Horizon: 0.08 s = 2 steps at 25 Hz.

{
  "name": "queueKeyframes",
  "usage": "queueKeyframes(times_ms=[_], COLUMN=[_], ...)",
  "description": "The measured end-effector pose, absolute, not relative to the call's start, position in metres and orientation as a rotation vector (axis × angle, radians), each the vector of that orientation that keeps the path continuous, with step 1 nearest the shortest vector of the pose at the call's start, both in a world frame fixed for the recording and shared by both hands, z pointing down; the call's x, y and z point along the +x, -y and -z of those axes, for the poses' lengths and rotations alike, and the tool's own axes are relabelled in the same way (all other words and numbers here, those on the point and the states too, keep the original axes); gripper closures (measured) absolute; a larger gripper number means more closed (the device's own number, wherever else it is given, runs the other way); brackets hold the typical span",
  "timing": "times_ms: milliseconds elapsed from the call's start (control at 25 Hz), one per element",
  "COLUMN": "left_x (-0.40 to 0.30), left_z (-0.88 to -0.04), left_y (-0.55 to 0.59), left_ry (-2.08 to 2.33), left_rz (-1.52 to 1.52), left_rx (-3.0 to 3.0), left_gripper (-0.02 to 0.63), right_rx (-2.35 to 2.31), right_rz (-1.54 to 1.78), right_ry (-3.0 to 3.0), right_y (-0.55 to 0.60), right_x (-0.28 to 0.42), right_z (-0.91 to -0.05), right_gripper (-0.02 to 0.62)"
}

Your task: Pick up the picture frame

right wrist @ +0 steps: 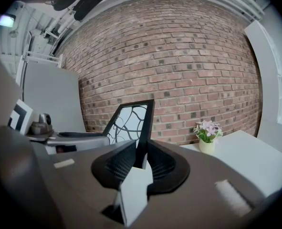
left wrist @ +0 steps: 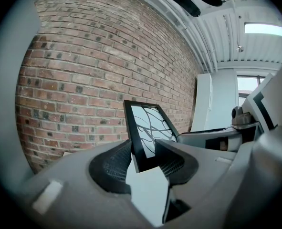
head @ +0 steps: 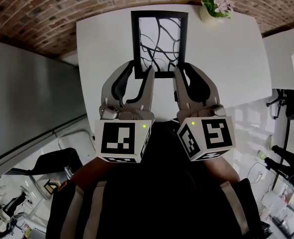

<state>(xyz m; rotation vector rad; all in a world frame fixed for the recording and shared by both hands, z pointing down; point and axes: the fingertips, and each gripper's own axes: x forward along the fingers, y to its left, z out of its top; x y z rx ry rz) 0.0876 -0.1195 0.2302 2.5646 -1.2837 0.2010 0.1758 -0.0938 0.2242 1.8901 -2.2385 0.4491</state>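
Observation:
The picture frame (head: 159,44) is black with a white print of dark branching lines, and it hangs over the white table (head: 226,63). My left gripper (head: 138,72) is shut on its lower left corner and my right gripper (head: 184,72) on its lower right corner. In the left gripper view the frame (left wrist: 148,130) rises tilted from between the pads of the left gripper (left wrist: 143,159). In the right gripper view the frame's edge (right wrist: 144,128) stands upright between the pads of the right gripper (right wrist: 141,161). The frame's bottom edge is hidden by the jaws.
A small pot of pink flowers (head: 214,6) stands at the table's far right corner, seen also in the right gripper view (right wrist: 207,136). A brick wall (head: 47,14) runs behind the table. A second white table (head: 286,54) is at the right, with office chairs (head: 286,103) below it.

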Motion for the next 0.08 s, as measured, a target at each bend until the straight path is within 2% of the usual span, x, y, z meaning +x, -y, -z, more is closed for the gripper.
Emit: queueKeyframes(times_ms=[80], left_x=[0.0877], left_z=[-0.2312], left_y=[0.1193], left_ry=[1.283], left_rz=[-0.203], left_rx=[2.563], left_gripper=[0.453], right_rx=[1.891], right_rz=[-0.452], right_ry=[2.237], right_y=[0.0935], right_x=[0.1760], right_z=[-0.2251], right_gripper=[0.522])
